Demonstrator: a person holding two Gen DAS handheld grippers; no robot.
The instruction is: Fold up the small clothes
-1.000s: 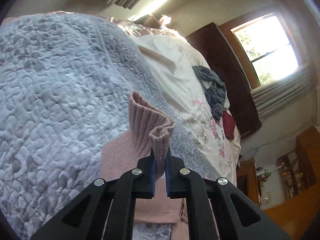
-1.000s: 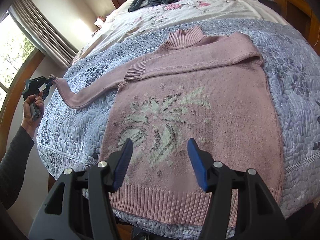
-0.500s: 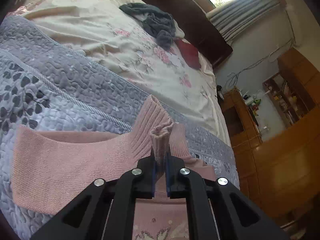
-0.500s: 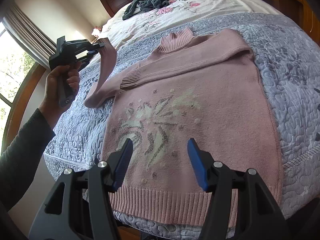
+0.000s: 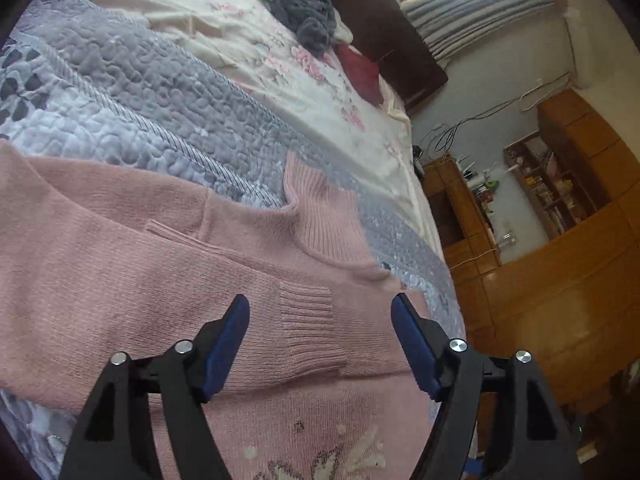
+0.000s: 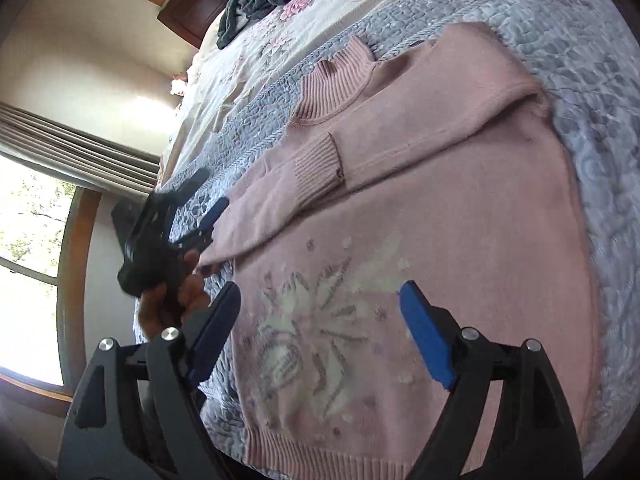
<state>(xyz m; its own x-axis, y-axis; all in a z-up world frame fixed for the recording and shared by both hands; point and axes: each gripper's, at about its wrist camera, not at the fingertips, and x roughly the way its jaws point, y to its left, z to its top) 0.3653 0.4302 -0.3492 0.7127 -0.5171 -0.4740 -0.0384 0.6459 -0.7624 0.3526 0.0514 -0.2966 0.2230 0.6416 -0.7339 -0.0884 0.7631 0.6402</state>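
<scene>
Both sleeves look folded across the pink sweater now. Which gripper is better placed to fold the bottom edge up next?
Probably right. The right gripper hangs open over the sweater near its hem. The left gripper, also open, sits by the cuff, near the collar.

Left claw [image 5: 320,340] spread wide, blue pads empty, above ribbed cuff [image 5: 310,320] of pink knitted turtleneck sweater [image 5: 120,264]. Sleeve laid across chest. Grey quilted bedspread [image 5: 132,92] beneath; dark grey crumpled garment [image 5: 304,12] farther up bed.
</scene>
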